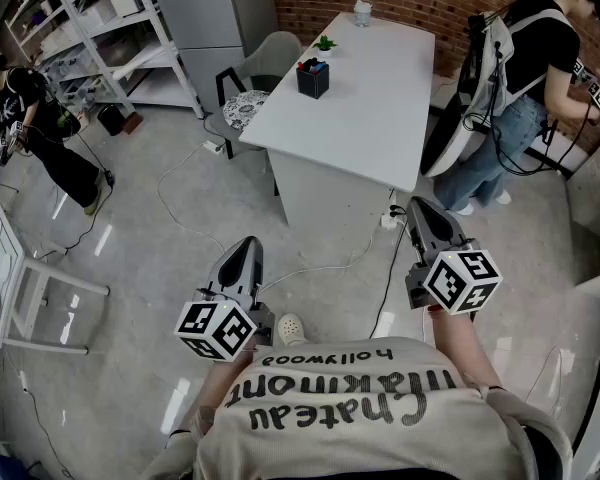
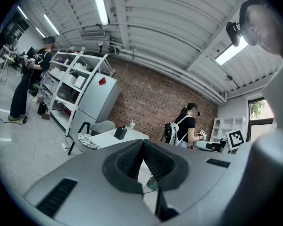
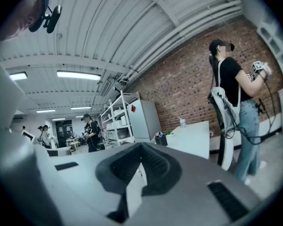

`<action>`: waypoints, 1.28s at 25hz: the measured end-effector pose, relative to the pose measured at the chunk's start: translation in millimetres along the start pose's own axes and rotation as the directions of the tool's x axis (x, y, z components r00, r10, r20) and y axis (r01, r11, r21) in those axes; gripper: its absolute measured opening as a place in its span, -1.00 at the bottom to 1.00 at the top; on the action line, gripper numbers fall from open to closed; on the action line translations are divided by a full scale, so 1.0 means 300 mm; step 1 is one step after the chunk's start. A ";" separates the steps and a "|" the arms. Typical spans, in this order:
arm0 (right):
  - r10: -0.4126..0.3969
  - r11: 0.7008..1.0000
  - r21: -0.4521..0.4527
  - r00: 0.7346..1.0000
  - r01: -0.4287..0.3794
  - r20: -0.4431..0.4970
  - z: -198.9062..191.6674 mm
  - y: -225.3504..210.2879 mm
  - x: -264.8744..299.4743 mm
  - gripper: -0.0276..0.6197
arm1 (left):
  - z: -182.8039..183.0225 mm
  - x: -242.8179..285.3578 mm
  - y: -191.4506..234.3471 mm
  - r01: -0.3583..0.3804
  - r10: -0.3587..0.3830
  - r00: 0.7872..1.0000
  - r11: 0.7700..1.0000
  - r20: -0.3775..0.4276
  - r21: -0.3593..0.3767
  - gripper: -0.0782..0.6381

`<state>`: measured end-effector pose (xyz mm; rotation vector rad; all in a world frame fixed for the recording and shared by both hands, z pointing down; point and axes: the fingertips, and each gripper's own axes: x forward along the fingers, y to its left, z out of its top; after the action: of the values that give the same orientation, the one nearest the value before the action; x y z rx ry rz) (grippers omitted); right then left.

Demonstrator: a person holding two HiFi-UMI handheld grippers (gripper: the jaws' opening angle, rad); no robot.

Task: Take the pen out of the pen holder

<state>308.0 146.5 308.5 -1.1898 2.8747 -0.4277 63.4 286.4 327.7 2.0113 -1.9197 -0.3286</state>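
Observation:
A dark square pen holder (image 1: pixel 313 78) with coloured pens stands on the white table (image 1: pixel 380 98) near its left edge. It is small and far off in the left gripper view (image 2: pixel 120 133) and in the right gripper view (image 3: pixel 161 139). My left gripper (image 1: pixel 248 253) is held near my body, well short of the table, its jaws shut with nothing between them. My right gripper (image 1: pixel 424 216) is at about the same distance from the table, also shut and empty. Both point level toward the table.
A small potted plant (image 1: pixel 324 44) and a bottle (image 1: pixel 361 11) stand further back on the table. A chair (image 1: pixel 255 78) sits at its left side. A person (image 1: pixel 525 78) stands right of the table, another person (image 1: pixel 40 128) at far left. Cables cross the floor (image 1: pixel 190 208). Shelving (image 1: pixel 110 28) fills the back left.

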 end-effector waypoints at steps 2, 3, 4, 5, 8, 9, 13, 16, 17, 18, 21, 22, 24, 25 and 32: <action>-0.007 1.000 0.007 1.000 0.007 -0.003 -0.004 0.017 0.062 -0.91 | 0.025 0.036 0.058 0.006 -0.006 1.000 1.000 -0.001 -0.005 -0.78; -0.010 1.000 0.007 1.000 0.010 -0.005 -0.004 0.026 0.094 -0.91 | 0.040 0.054 0.087 0.009 -0.009 1.000 1.000 -0.002 -0.006 -0.78; -0.015 1.000 0.006 1.000 0.015 -0.005 -0.001 0.035 0.127 -0.91 | 0.057 0.075 0.115 0.014 -0.014 1.000 1.000 -0.002 -0.005 -0.78; -0.021 1.000 0.004 1.000 0.021 -0.004 0.005 0.042 0.160 -0.91 | 0.076 0.098 0.142 0.021 -0.021 1.000 1.000 -0.003 -0.005 -0.78; -0.046 0.999 0.018 0.999 0.045 0.013 0.032 0.048 0.262 -0.91 | 0.138 0.179 0.215 0.048 -0.048 0.999 0.999 -0.003 -0.001 -0.78; -0.051 0.998 0.039 0.998 0.050 0.024 0.043 0.047 0.297 -0.91 | 0.161 0.206 0.241 0.055 -0.055 0.998 0.998 -0.003 0.002 -0.78; -0.018 0.983 0.185 0.996 0.001 0.093 0.083 0.080 0.421 -0.91 | 0.248 0.291 0.345 0.094 -0.094 0.996 0.996 0.003 0.006 -0.78; -0.016 0.970 0.242 0.995 -0.009 0.103 0.085 0.112 0.489 -0.91 | 0.290 0.327 0.408 0.138 -0.138 0.990 0.990 0.005 0.006 -0.78; -0.024 0.970 0.243 0.995 0.001 0.094 0.075 0.118 0.510 -0.91 | 0.297 0.335 0.431 0.146 -0.146 0.989 0.989 0.004 0.008 -0.78; -0.036 0.971 0.240 0.996 0.016 0.080 0.059 0.123 0.530 -0.91 | 0.300 0.342 0.456 0.153 -0.153 0.988 0.988 0.000 0.006 -0.78; -0.079 0.968 0.240 0.997 0.074 0.014 -0.017 0.128 0.580 -0.91 | 0.294 0.348 0.536 0.159 -0.159 0.987 0.987 -0.017 -0.026 -0.78; -0.087 0.965 0.246 0.996 0.087 -0.009 -0.039 0.129 0.600 -0.91 | 0.292 0.349 0.560 0.156 -0.157 0.987 0.987 -0.022 -0.036 -0.78; -0.089 0.962 0.256 0.995 0.099 -0.047 -0.068 0.135 0.646 -0.91 | 0.289 0.352 0.600 0.146 -0.147 0.989 0.988 -0.028 -0.047 -0.78; -0.088 0.962 0.253 0.994 0.101 -0.062 -0.079 0.140 0.668 -0.91 | 0.286 0.352 0.621 0.141 -0.142 0.989 0.989 -0.030 -0.052 -0.78; -0.072 0.968 0.229 0.989 0.101 -0.132 -0.143 0.150 0.819 -0.91 | 0.282 0.381 0.742 0.099 -0.103 0.994 0.992 -0.036 -0.082 -0.78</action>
<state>97.2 17.2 363.8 -1.2909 2.7751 -0.8466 -167.3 159.0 346.1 2.0509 -1.7562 -0.3820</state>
